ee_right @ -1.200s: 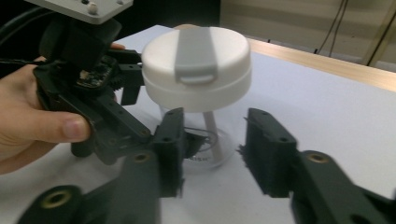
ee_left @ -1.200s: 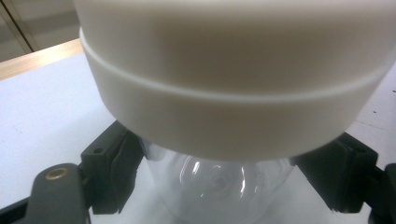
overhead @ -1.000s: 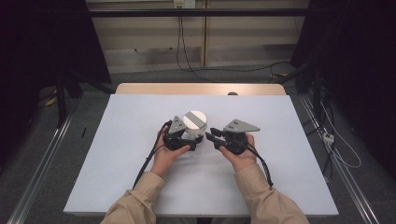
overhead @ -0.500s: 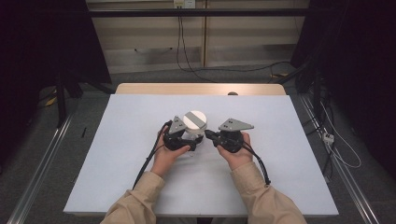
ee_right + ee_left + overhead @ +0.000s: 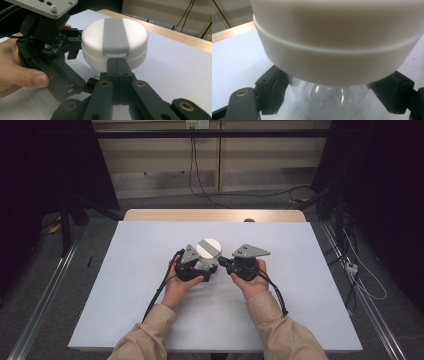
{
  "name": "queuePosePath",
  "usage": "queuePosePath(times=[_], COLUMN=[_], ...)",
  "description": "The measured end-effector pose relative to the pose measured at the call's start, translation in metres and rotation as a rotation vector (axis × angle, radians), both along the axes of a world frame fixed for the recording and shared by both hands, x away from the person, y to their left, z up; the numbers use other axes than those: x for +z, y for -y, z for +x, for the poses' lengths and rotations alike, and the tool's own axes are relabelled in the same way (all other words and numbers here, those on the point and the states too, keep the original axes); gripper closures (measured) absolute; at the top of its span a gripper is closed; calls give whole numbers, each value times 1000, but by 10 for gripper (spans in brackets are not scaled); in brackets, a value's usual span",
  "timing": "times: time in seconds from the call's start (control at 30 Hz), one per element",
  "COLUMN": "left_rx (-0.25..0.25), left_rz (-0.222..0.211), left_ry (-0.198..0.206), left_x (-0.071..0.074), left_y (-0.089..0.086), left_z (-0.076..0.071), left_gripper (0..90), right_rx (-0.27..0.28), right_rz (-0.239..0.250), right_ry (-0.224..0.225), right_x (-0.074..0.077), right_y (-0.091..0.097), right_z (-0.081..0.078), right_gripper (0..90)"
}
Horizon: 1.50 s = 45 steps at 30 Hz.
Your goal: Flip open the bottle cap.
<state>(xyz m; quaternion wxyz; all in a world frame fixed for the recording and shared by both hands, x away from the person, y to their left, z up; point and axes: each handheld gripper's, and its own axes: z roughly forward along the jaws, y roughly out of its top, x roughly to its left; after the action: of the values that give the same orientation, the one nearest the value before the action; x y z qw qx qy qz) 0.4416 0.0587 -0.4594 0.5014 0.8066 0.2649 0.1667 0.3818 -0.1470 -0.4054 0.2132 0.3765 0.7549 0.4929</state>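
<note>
A clear plastic jar (image 5: 204, 265) with a wide white lid (image 5: 208, 249) sits near the middle of the white tabletop (image 5: 125, 270), held just in front of the person. The left gripper (image 5: 200, 268) has its fingers (image 5: 273, 87) clenched on the jar's clear body just under the lid, one black pad on each side of it; in the left gripper view the lid's rim looms above the clear wall. A grey flip tab (image 5: 115, 37) runs across the top of the lid and ends at its near edge. The right gripper (image 5: 223, 263) comes in from the right with its fingers (image 5: 117, 66) pressed flat together, nothing between them, and their tips rest against the side of the lid right under the end of the grey tab. The two grippers sit just beside each other, each wrapped by a hand (image 5: 177, 287) in a beige sleeve (image 5: 145, 340)
</note>
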Motion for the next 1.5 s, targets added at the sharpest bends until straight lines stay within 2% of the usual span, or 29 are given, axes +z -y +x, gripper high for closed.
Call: queuePosePath(times=[0.5, 0.53, 0.8, 1.5], left_rx=[4, -1, -1, 2], left_rz=[9, 20, 9, 14], left_ry=[3, 12, 3, 8], left_x=[0, 0, 0, 0], left_y=[0, 0, 1, 1], left_z=[0, 0, 0, 0], left_gripper=[189, 189, 189, 189], right_rx=[13, 11, 15, 28], right_rz=[7, 7, 5, 14], right_ry=[29, 32, 44, 68], right_x=[15, 15, 21, 32], right_y=[-3, -3, -7, -12], right_z=[3, 3, 6, 10], right_gripper=[900, 900, 900, 900])
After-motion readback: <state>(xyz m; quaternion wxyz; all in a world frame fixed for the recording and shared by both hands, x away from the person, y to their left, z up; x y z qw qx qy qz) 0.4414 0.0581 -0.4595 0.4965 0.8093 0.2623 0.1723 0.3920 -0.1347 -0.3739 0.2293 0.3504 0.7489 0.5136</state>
